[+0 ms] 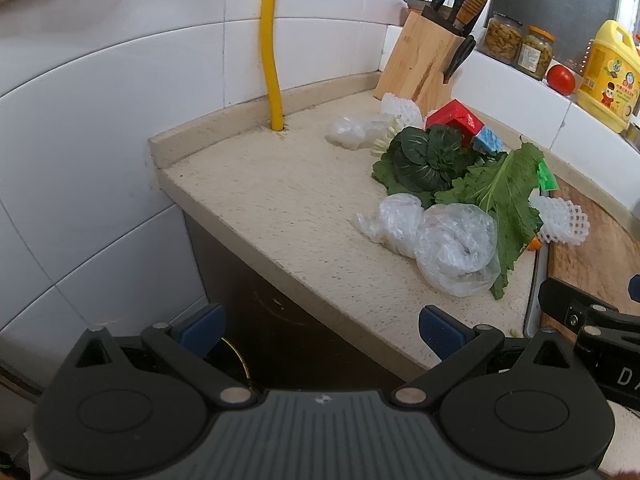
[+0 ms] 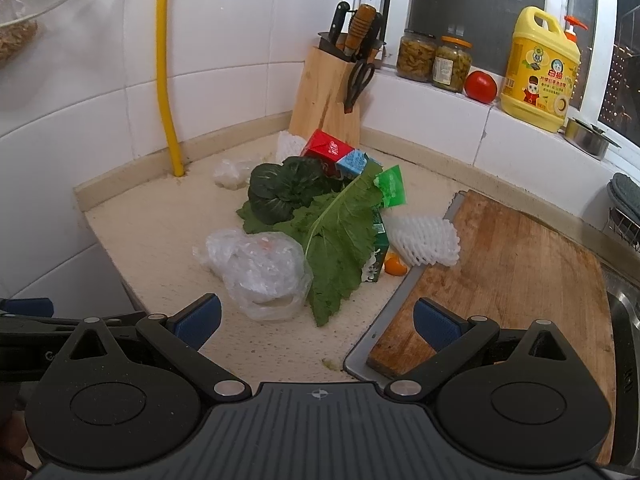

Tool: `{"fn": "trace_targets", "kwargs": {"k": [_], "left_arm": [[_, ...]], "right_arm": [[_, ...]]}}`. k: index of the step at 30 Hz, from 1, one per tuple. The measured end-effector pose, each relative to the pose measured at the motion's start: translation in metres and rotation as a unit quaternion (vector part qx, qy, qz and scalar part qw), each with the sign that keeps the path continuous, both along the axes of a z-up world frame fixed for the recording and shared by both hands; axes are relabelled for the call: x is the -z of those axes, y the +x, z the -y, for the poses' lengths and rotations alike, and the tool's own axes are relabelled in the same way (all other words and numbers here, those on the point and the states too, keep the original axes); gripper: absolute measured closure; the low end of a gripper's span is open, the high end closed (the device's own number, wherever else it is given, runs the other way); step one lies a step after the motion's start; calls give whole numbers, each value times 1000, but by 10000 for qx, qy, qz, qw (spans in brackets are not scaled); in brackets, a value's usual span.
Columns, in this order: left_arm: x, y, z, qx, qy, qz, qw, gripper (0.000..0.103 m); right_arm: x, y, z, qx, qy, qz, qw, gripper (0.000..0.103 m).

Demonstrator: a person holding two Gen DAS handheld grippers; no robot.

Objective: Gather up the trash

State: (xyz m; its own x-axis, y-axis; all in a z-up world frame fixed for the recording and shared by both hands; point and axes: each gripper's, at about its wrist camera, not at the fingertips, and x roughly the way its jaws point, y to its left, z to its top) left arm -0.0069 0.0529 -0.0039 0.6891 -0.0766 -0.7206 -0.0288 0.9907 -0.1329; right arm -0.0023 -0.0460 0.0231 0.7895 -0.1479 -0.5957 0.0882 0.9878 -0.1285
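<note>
Trash pile is sitting on the tabletop (image 2: 160,240), ahead of both sets of jaws, touching neither. Nearest the right gripper (image 2: 316,326): a crumpled clear plastic bag (image 2: 260,268) lying just ahead, slightly left of its gap, w/ a big green leaf (image 2: 340,236) overlapping its right edge. Beyond the leaf, a dark leafy veg (image 2: 280,192), then a red carton (image 2: 326,150) and small blue carton (image 2: 352,162) leaning together near the back. A green carton (image 2: 378,252) is poking out under the leaf's right side, a green wrapper (image 2: 390,186) above it, an orange scrap (image 2: 394,266) just beside it. White foam net (image 2: 424,238) is resting partly on the wooden cutting board (image 2: 500,272), ahead-right of the right jaws. Another foam net (image 2: 290,144) and a small plastic bag (image 2: 230,174) are lying farther back-left.

Right jaws are spread wide, holding nothing. Left gripper (image 1: 320,330) is hovering off the tabletop's front-left edge, jaws also spread, empty; pile is ahead-right of it.

Behind the pile: knife block (image 2: 324,96), yellow pipe (image 2: 164,68), two jars (image 2: 434,60), tomato (image 2: 480,86), yellow detergent bottle (image 2: 538,64) on the sill.
</note>
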Motion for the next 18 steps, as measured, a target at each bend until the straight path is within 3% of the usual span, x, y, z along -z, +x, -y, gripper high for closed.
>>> {"fn": "trace_targets", "kwargs": {"k": [18], "left_arm": [[3,1,4,76,29,-30,10000,4]], "right_arm": [[2,0,3,71,9,-64,10000,0]]}}
